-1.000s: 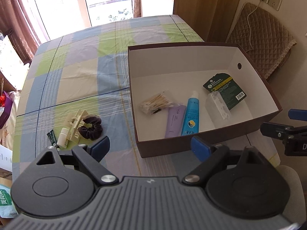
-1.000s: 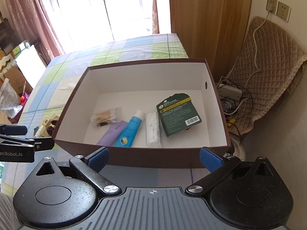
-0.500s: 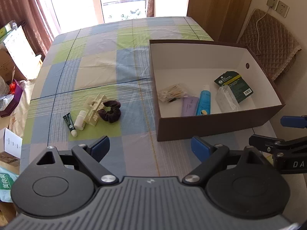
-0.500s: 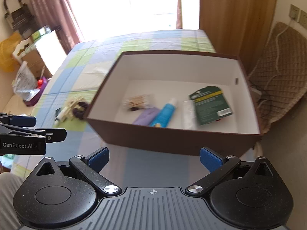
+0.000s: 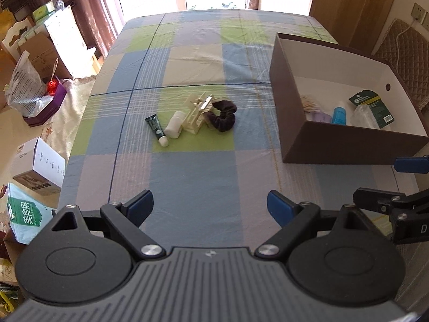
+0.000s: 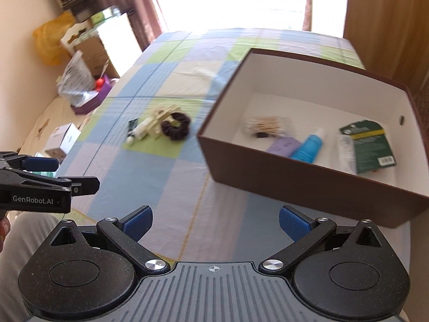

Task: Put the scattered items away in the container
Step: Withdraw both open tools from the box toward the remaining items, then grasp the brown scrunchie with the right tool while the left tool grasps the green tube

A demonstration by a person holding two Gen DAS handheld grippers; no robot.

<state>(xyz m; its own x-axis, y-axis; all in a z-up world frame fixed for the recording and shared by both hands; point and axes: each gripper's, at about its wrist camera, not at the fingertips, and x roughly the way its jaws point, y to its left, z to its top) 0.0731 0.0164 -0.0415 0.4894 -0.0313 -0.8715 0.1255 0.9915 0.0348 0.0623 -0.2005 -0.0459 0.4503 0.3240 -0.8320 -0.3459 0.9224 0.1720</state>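
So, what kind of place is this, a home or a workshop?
Most likely a home room: a table under a checked cloth, curtains beside a bright window, and toiletries in a brown box.

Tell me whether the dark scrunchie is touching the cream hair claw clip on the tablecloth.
Touching. In the left wrist view the scrunchie lies pressed against the hair claw clip, its near edge overlapping the clip's side with no tablecloth visible between them.

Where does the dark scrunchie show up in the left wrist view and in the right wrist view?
Left wrist: scrunchie lies just above centre on the checked cloth, against the cream hair claw.
Right wrist: scrunchie sits left of centre, slightly blurred, beside the claw.
Shared landmark: the brown box, to the scrunchie's right in both.
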